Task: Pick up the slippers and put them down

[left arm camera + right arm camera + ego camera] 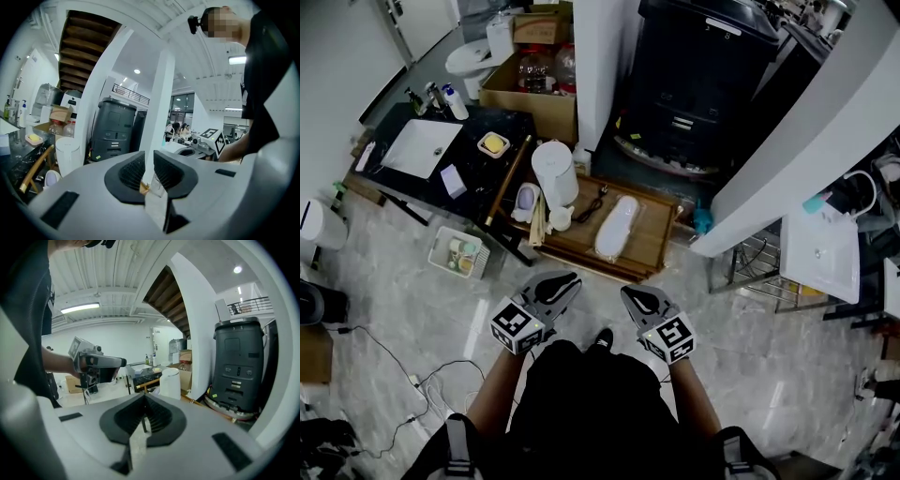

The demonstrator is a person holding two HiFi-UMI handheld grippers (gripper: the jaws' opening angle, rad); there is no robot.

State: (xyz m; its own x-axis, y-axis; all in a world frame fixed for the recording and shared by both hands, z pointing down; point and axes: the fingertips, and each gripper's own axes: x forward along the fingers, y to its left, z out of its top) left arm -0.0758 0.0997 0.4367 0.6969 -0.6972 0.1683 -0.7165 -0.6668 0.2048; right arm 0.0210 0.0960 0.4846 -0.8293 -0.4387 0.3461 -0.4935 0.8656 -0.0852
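Seen from above, a person stands on a pale marble floor (741, 347) and holds a two-jaw gripper in each hand, both out in front at about waist height. A low wooden board (654, 246) lies on the floor just ahead. On the middle of the board rests one white slipper (617, 228), its long axis running away from the person and leaning slightly right. At the board's left end, beside a tall white bin (555, 172), sits a small pale thing (525, 201) that may be the second slipper; it is too small to tell.

The slipper's near end lies ahead of the gap between the two grippers, so neither hand looks clearly nearer. The left gripper (569, 280) points toward the board, angled inward, its jaws a little apart with nothing between them. The right gripper (630, 294) also angles inward and slightly down, its jaws pressed together and empty. Both forearms are bent and close to the body
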